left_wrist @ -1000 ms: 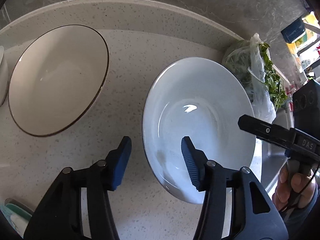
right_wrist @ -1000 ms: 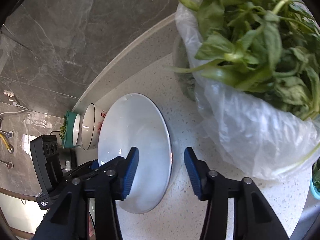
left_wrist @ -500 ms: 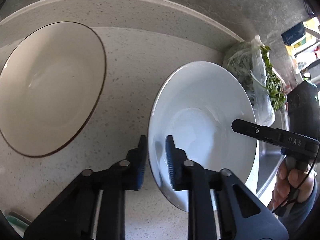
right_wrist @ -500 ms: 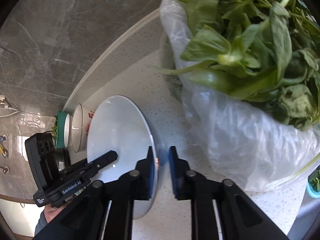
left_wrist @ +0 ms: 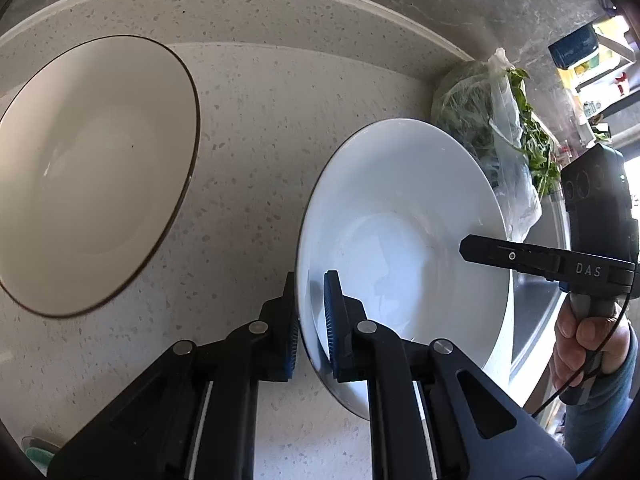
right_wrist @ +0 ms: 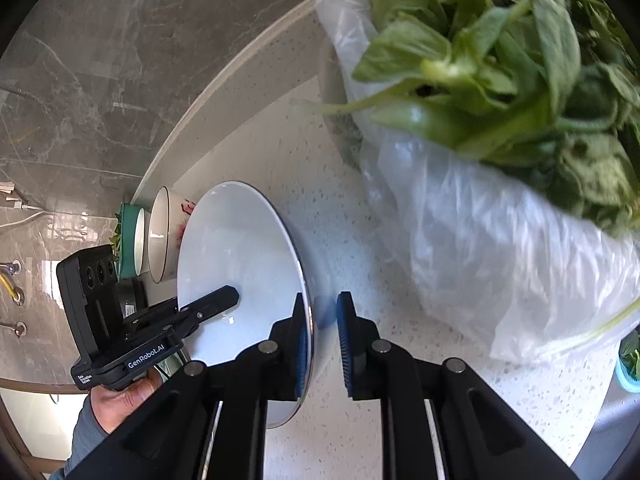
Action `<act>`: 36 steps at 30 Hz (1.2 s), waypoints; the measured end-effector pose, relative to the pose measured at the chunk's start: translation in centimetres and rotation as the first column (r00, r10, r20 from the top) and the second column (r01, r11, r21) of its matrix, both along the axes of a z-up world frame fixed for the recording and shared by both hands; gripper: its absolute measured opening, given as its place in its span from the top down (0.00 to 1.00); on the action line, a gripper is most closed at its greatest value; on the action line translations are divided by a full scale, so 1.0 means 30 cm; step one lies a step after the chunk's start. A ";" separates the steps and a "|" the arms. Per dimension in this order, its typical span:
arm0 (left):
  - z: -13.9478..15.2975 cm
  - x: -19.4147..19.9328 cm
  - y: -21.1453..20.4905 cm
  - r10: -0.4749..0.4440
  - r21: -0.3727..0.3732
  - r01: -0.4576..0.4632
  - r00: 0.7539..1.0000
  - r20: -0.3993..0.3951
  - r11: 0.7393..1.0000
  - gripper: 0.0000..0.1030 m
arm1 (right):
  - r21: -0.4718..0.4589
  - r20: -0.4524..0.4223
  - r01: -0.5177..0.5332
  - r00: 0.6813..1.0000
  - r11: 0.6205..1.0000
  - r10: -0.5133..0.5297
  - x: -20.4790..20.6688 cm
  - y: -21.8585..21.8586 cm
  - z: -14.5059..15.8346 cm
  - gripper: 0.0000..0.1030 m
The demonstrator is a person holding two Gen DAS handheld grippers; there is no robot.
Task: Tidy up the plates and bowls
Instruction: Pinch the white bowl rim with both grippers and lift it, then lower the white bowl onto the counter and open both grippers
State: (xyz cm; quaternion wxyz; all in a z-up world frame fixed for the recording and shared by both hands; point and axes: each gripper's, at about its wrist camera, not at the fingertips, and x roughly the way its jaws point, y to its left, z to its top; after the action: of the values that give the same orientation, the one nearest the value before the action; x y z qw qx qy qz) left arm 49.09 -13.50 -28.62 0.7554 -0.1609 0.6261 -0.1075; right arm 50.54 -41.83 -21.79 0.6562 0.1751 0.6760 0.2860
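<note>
The round white glazed ceramic plate (left_wrist: 404,236) at centre right is glossy and smooth. The cream ceramic bowl with a thin dark rim (left_wrist: 88,168) at left shows a softer sheen. The pale speckled stone counter (left_wrist: 260,128) looks smooth and matt. At upper right, the thin clear plastic bag of greens (right_wrist: 480,232) is crinkled and shiny. The ribbed blue rubbery fingers (left_wrist: 332,320) sit on matt black plastic.

Looks like a home kitchen: speckled pale stone countertop (left_wrist: 260,128) is running under grey marble wall tiles (right_wrist: 100,60), clear plastic bag of leafy greens (right_wrist: 500,128) sitting there.
</note>
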 end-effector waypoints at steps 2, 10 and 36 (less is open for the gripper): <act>0.008 -0.013 -0.003 0.002 0.003 -0.002 1.000 0.005 1.000 0.91 | 0.003 -0.007 -0.003 1.000 1.000 0.004 -0.011 0.000 -0.001 0.85; 0.065 -0.078 -0.032 -0.001 0.005 0.001 1.000 0.014 1.000 0.91 | 0.010 -0.001 -0.006 1.000 1.000 0.006 -0.059 0.012 0.038 0.85; 0.179 -0.597 -0.190 0.013 -0.016 -0.014 0.996 -0.089 1.000 0.91 | 0.033 -0.145 -0.045 0.988 0.998 0.049 -0.456 -0.098 0.105 0.85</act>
State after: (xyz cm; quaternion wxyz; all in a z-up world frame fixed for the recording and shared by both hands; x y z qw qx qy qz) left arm 31.18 -19.19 -23.24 0.7262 -0.1759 0.6570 -0.1003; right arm 36.87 -44.79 -18.65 0.5954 0.1891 0.7218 0.2978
